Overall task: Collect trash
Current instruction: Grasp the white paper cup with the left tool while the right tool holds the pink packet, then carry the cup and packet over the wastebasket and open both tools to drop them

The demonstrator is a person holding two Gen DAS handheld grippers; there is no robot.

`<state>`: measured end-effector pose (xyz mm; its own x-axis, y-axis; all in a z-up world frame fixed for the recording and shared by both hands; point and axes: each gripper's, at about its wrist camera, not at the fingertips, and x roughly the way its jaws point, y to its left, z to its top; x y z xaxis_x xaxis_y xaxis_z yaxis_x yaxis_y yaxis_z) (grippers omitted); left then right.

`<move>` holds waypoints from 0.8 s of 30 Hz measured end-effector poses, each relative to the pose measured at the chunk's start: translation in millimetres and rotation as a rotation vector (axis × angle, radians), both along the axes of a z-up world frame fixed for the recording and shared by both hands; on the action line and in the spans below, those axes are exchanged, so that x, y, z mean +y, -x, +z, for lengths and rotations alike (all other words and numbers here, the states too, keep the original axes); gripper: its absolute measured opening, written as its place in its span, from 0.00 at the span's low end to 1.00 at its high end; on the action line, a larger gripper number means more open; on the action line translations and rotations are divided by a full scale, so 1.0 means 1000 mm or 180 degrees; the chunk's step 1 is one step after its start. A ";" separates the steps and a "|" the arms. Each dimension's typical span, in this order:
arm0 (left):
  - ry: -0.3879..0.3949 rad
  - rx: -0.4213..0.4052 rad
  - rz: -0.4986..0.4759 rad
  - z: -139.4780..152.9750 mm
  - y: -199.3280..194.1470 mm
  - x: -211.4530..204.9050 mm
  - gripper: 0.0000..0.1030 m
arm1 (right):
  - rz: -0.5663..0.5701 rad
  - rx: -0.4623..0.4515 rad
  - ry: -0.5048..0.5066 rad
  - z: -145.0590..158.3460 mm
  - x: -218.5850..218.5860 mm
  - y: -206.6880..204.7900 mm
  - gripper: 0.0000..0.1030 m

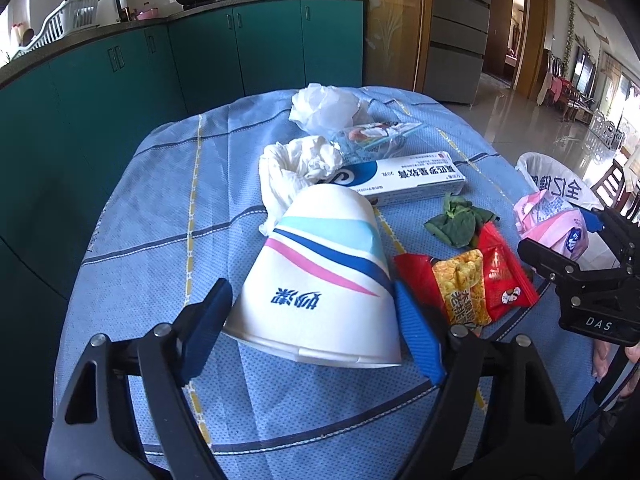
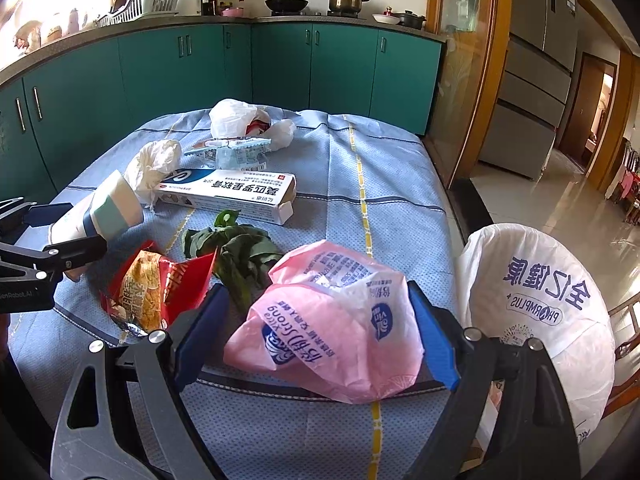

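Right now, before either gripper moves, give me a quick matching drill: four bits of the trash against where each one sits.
1 paper cup
2 pink wrapper
3 green leaves
4 ointment box

A between the right gripper's fingers
B lying alone between box and snack packet
C between the left gripper's fingers
D beside the crumpled tissue

Pairs: 1-C, 2-A, 3-B, 4-D

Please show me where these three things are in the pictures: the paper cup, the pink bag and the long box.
paper cup [image 1: 320,276], left wrist view, on its printed side wall.
pink bag [image 2: 332,328], right wrist view, on its crumpled front.
long box [image 2: 236,194], right wrist view, on its long printed face.
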<state>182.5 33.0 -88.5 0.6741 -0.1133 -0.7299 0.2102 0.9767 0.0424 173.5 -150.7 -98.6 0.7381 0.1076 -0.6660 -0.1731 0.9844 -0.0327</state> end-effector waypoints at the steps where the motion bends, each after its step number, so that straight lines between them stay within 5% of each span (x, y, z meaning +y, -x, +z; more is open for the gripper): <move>1: 0.0010 -0.0029 0.0008 0.002 0.001 0.001 0.78 | 0.0005 -0.0010 -0.0017 0.001 0.000 0.000 0.77; 10: 0.0053 -0.0461 0.0102 0.028 0.013 0.005 0.78 | -0.0023 -0.0182 -0.0173 0.011 -0.007 0.005 0.70; 19: 0.0272 -0.1021 0.0085 0.061 0.033 -0.005 0.78 | -0.0217 -0.0839 -0.0282 0.045 -0.027 0.031 0.70; 24: 0.0440 -0.1104 -0.0004 0.081 0.035 -0.025 0.78 | -0.0485 -0.1149 -0.0216 0.060 -0.053 0.044 0.70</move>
